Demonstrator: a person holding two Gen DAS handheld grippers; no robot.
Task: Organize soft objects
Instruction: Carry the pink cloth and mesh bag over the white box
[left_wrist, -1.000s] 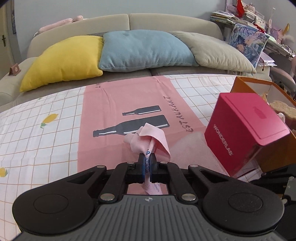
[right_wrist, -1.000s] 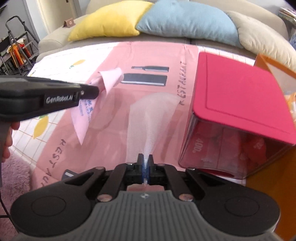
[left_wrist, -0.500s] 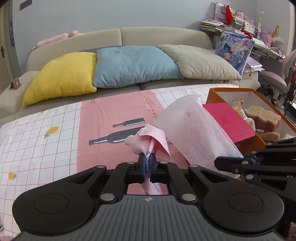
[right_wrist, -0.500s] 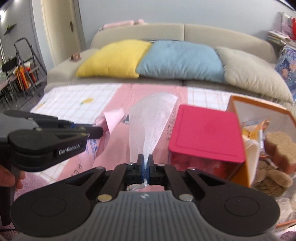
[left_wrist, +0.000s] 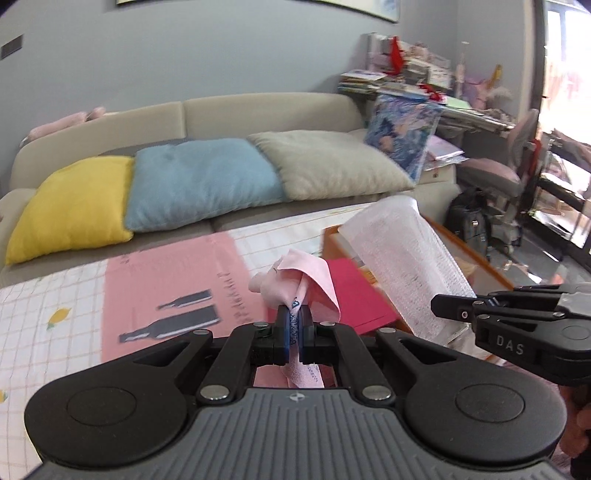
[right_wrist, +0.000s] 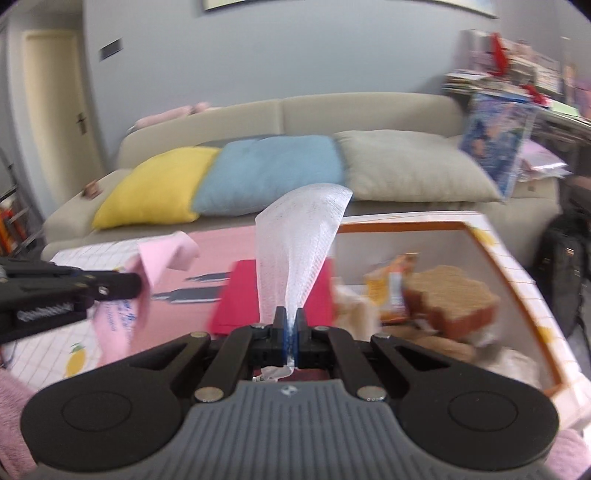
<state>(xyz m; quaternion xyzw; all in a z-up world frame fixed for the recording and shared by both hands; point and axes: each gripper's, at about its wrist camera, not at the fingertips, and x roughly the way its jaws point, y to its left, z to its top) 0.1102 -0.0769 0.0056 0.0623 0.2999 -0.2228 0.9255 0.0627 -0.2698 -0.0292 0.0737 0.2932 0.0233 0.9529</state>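
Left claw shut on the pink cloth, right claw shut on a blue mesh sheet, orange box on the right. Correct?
One thing is off: the mesh sheet in the right claw is white, not blue, as the right wrist view shows. The left claw is shut on the pink cloth, and the orange box is on the right.

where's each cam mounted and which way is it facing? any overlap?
Left wrist: on the left gripper, facing the sofa; own fingers pinch a pink cloth; right gripper at right.
Right wrist: on the right gripper, facing the sofa; fingers pinch white mesh; left gripper at left.
Shared: both cloths, red box, orange box, cushions.
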